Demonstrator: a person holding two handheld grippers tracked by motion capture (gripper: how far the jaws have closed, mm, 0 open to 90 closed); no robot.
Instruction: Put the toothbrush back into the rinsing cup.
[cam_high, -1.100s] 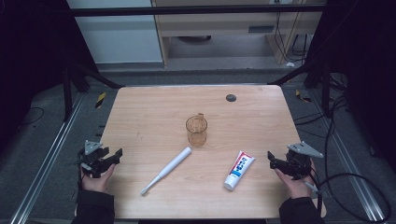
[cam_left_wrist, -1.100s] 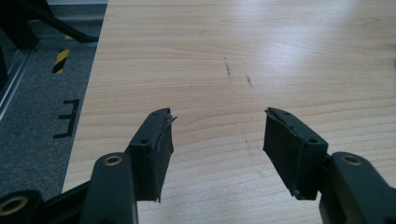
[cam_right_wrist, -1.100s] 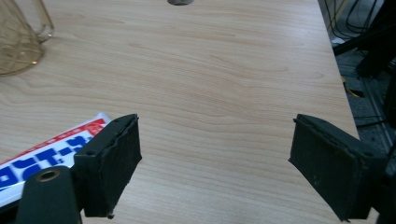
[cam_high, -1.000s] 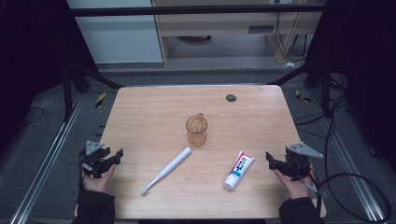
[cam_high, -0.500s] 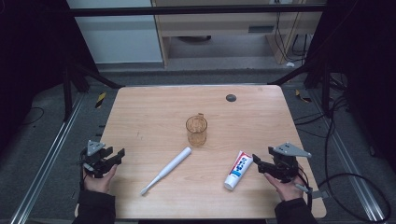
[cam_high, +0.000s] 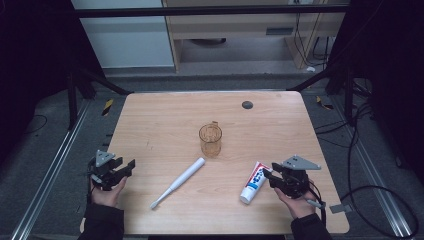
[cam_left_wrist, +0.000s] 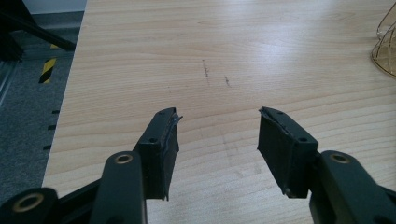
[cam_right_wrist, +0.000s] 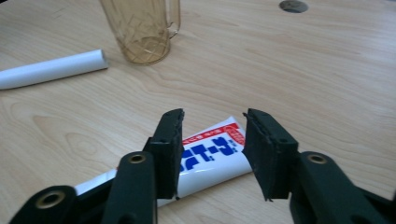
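A white toothpaste tube (cam_high: 254, 181) with blue and red print lies at the front right of the wooden table (cam_high: 165, 120). My right gripper (cam_high: 267, 177) sits low at its wide flat end. In the right gripper view the tube (cam_right_wrist: 215, 149) lies between and under the gripper's (cam_right_wrist: 213, 116) jaws. They have just been closing; a gap still shows at the right pad. A white toothbrush (cam_high: 179, 182) lies slanted at front centre, an amber clear cup (cam_high: 210, 139) upright behind it. My left gripper (cam_high: 127, 167) rests open at the front left edge, with bare wood between its jaws (cam_left_wrist: 218, 114).
A dark round spot (cam_high: 247, 104) marks the table's far side. The cup (cam_right_wrist: 140, 28) and the toothbrush handle (cam_right_wrist: 51, 69) lie ahead and left of my right gripper. Dark floor, rails and cables surround the table.
My right gripper has moved left from the table's right edge up to the toothpaste tube, and its jaws have narrowed. The left gripper has stayed put.
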